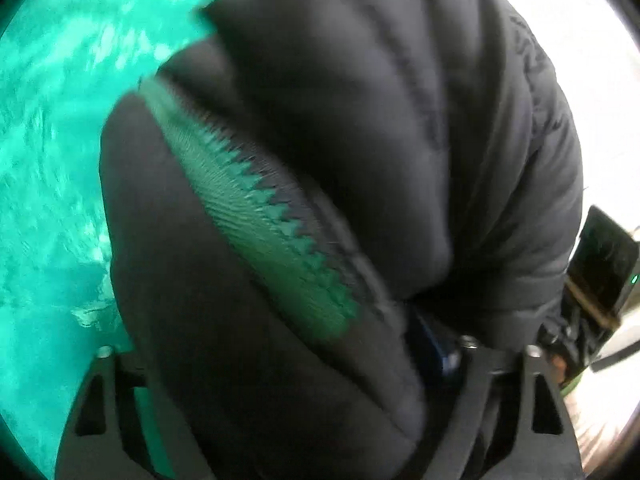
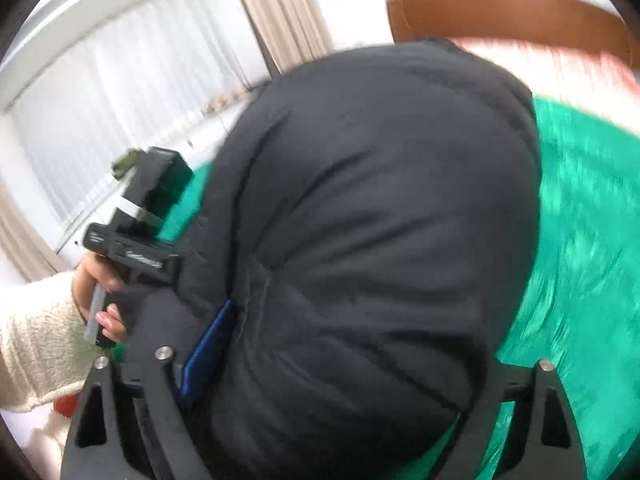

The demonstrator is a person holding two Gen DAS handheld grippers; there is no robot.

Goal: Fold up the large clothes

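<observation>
Place: home bedroom | Evidence: wooden headboard [image 2: 508,8] upper right; beige curtains [image 2: 280,12] and sheer-curtained window [image 2: 120,92] upper left; green bedspread [image 2: 592,240] at right

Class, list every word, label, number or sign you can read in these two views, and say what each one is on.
None can be read.
Pale marking on the left gripper body: too blurred.
Dark stitched mark on the black jacket: too blurred.
</observation>
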